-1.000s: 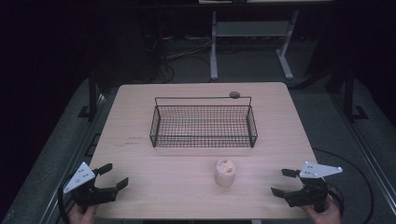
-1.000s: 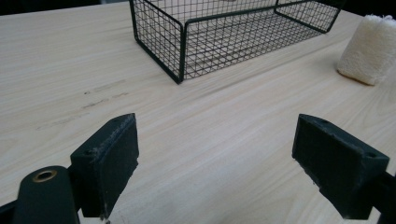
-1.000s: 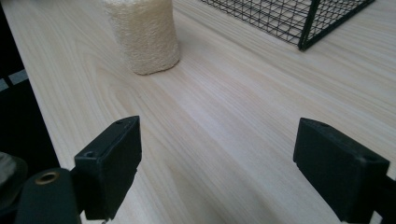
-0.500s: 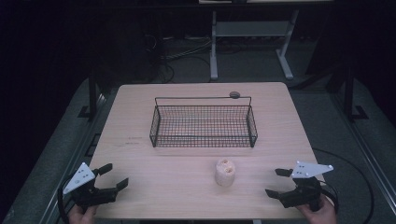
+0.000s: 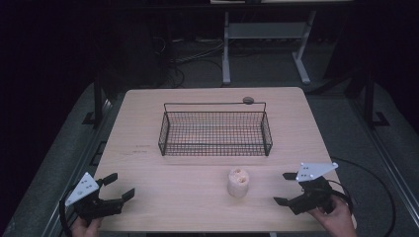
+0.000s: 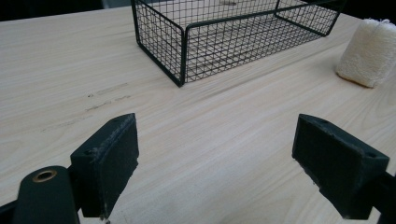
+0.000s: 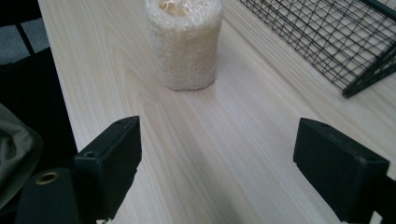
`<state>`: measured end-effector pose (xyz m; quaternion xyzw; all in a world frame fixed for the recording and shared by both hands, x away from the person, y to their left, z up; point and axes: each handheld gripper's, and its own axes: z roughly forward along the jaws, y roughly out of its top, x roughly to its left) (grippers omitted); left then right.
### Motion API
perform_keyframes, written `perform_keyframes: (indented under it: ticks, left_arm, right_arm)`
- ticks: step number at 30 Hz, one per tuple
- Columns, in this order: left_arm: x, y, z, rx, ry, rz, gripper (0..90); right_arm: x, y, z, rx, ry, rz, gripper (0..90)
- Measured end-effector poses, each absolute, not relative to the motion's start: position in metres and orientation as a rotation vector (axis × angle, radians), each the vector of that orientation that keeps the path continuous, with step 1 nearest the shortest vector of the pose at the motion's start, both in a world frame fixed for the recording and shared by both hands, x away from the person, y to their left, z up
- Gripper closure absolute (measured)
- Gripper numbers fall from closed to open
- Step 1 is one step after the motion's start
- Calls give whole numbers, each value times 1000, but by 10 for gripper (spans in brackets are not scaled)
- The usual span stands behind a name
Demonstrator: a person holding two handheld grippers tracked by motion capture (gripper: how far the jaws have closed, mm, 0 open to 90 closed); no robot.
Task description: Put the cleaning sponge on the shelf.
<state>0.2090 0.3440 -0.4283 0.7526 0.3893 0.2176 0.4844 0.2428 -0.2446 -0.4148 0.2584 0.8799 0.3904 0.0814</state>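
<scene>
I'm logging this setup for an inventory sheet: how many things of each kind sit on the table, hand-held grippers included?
Wire basket: 1
Loofah sponge piece: 1
Small dark round object by the basket's far rim: 1
Hand-held grippers, left hand-held gripper and right hand-held gripper, both open: 2
Total: 5

In the right gripper view, the top of the loofah piece (image 7: 184, 42) is cut off at 12 o'clock, and the wire basket (image 7: 327, 37) runs off at 2 o'clock. The small dark round thing (image 5: 248, 100) behind the basket is too small to tell.
</scene>
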Motion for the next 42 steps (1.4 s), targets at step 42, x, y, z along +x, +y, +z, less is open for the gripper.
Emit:
perform_keyframes:
  ticks: [42]
  left_arm:
    - [209,348,-426,1796,954,529,138]
  right_arm:
    - [283,-175,-369,467,2876,899,148]
